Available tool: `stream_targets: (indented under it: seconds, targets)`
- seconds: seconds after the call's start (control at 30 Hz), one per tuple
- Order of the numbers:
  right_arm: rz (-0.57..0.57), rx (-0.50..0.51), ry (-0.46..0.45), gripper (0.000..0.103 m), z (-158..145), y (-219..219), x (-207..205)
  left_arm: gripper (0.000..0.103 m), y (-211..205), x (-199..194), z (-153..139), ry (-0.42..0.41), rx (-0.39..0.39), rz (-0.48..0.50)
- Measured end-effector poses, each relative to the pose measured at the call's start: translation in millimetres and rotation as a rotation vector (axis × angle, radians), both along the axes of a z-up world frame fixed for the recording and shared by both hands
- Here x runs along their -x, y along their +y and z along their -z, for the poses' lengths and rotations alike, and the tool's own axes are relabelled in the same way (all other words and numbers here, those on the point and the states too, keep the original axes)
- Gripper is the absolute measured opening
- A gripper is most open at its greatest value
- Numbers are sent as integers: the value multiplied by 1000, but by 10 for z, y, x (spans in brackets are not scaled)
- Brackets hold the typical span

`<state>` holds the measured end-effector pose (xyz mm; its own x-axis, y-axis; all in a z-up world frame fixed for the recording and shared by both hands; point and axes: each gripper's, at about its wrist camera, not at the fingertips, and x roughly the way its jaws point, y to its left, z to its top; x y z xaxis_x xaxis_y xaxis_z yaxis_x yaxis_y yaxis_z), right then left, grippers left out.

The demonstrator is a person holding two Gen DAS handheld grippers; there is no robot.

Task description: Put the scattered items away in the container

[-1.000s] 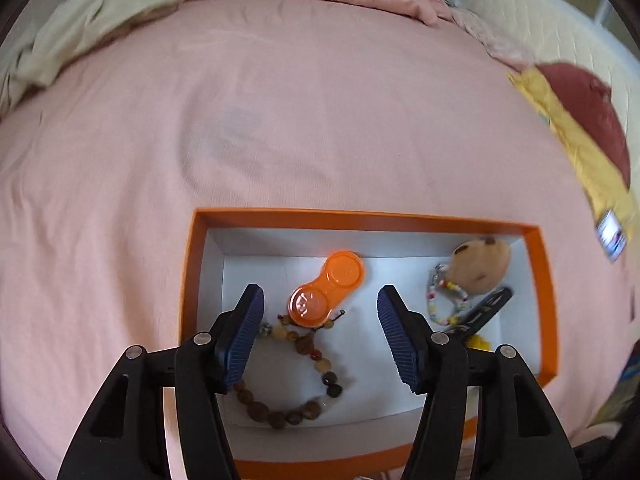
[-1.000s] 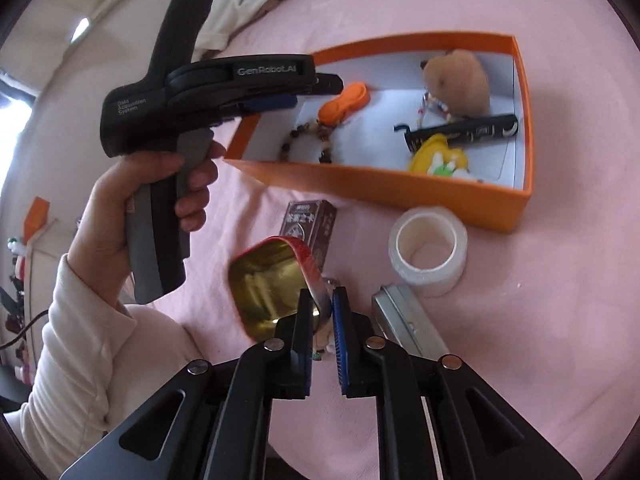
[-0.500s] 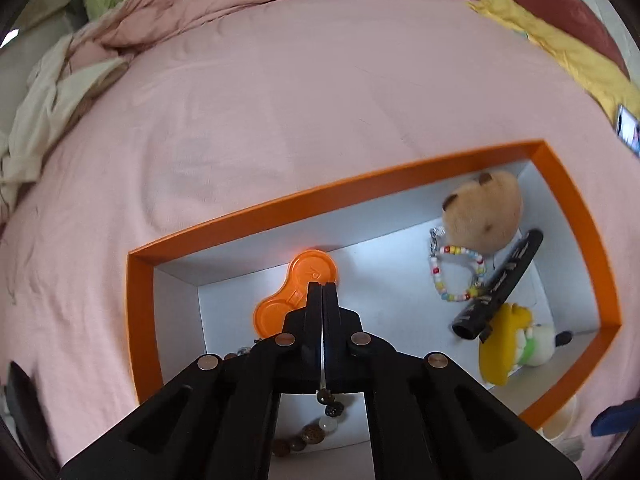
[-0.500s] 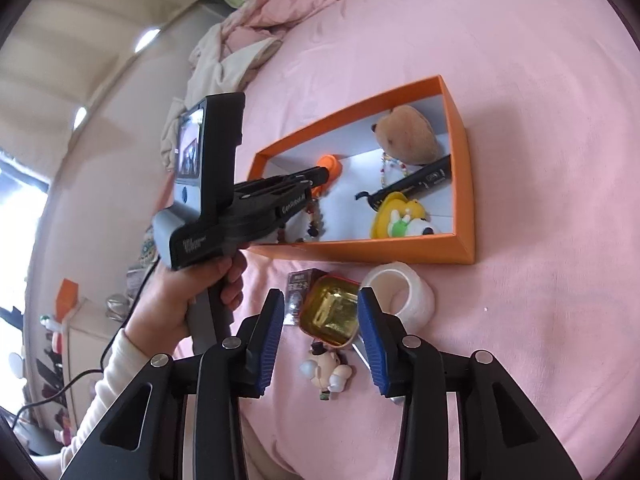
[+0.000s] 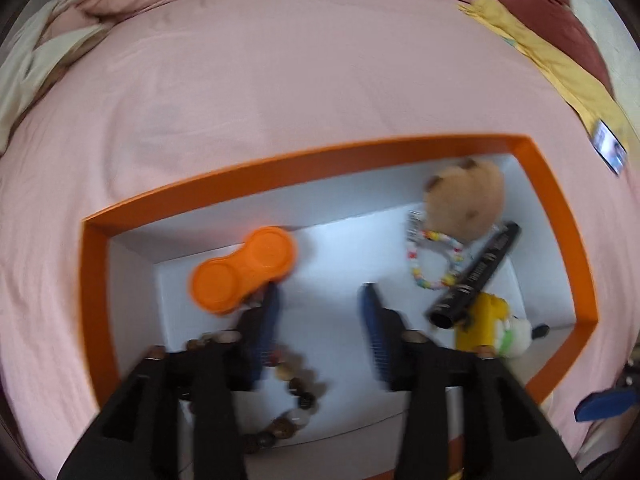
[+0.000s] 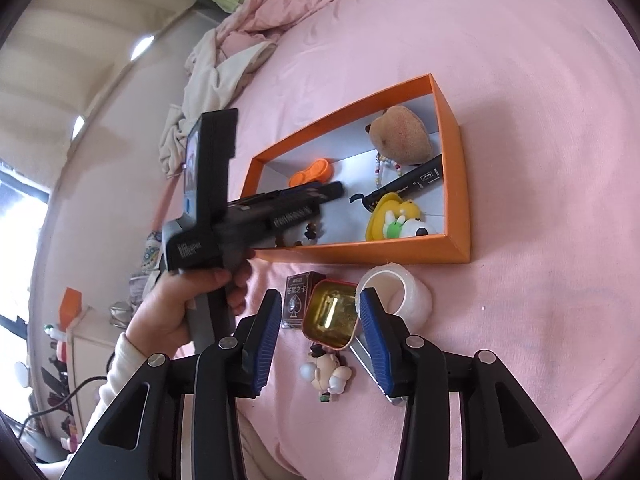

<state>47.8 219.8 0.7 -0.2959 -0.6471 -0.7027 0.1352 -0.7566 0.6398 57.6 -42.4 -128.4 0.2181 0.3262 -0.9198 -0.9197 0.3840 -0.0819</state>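
Note:
The orange box (image 5: pixel 280 160) with a white inside lies on the pink bed. My left gripper (image 5: pixel 320 296) hangs over it, blurred, its jaws opening with nothing between them. A wooden bead bracelet (image 5: pixel 296 396) lies on the box floor beneath. My right gripper (image 6: pixel 320 298) is outside the box's near wall (image 6: pixel 360 250), jaws opening. A gold tin with a red rim (image 6: pixel 332 312) lies on the bed between its fingers, not pressed. The right wrist view shows a hand holding the left gripper (image 6: pixel 336 189) over the box.
In the box: orange twin-cup case (image 5: pixel 244 268), brown plush (image 5: pixel 466 198), coloured bead bracelet (image 5: pixel 432 256), black tube (image 5: pixel 476 276), yellow toy (image 5: pixel 486 320). On the bed: card box (image 6: pixel 298 300), tape roll (image 6: pixel 412 296), small figurine (image 6: pixel 326 372), silver tin (image 6: pixel 362 354).
The left gripper shut over the box, then opened again, and its view rolled. The right gripper went from shut on the gold tin's rim to open; the tin now lies flat.

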Motion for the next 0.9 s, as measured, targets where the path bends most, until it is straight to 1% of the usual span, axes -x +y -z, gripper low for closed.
stream_targets:
  seconds: [0.03, 0.07, 0.13, 0.23, 0.27, 0.3, 0.33, 0.37, 0.4, 0.43, 0.47, 0.5, 0.53, 0.57, 0.6, 0.63, 0.67, 0.7, 0.73, 0.77, 0.83, 0.9]
  targets:
    - [0, -5, 0, 40, -5, 0, -4, 73, -21, -80, 23, 20, 3, 41]
    - [-2, -7, 0, 40, -9, -3, -5, 73, -32, -114, 35, 38, -7, 46]
    - [-4, -7, 3, 40, -21, -7, -13, 73, 15, -79, 21, 24, 12, 15]
    - [-1, -12, 4, 40, -20, -9, -11, 73, 87, 30, -21, 24, 53, -55]
    - [3, -10, 2, 40, -15, -5, -8, 73, 88, 71, -83, 5, 48, -68]
    - [6, -7, -1, 40, -11, 1, -4, 73, 79, 91, -162, -10, 23, -68]
    - [9, -4, -2, 41, -5, 7, 0, 73, 71, 96, -236, -6, -14, -70]
    - [12, 0, -5, 41, 5, 10, 3, 73, 65, 93, -304, 17, -59, -73]
    - [14, 2, -7, 42, 11, 13, 7, 73, 75, 75, -351, 74, -109, -74]
    - [15, 2, -8, 44, 14, 13, 10, 73, 77, 55, -341, 108, -121, -73]
    - [15, 0, -10, 44, 18, 11, 11, 73, 31, -15, -328, 133, -104, -68]
    - [13, -2, -11, 45, 22, 6, 11, 74, 108, 2, -185, 154, -48, -64]
    - [10, -3, -12, 45, 22, 1, 10, 80, 133, -21, -52, 237, -11, -52]
    - [8, -6, -13, 45, 29, -5, 9, 80, 126, -53, -67, 255, -45, -35]
    - [6, -7, -13, 45, 30, -9, 9, 80, 147, -71, -97, 252, -49, -30]
    - [4, -8, -13, 45, 33, -12, 12, 79, 192, -66, -114, 245, -31, -40]
    - [4, -9, -14, 45, 35, -13, 13, 75, 221, -67, -141, 239, -25, -43]
    - [4, -10, -15, 45, 38, -14, 11, 71, 237, -66, -162, 251, -35, -50]
    - [2, -12, -16, 45, 41, -15, 9, 53, 260, -36, -187, 272, -51, -67]
    - [1, -14, -17, 46, 44, -12, 8, 39, 290, 8, -222, 291, -66, -91]
    - [5, -14, -16, 46, 44, -2, 7, 37, 334, 137, -312, 228, -49, -107]
    - [9, -10, -17, 47, 49, 9, 8, 33, 323, 241, -358, 212, -54, -105]
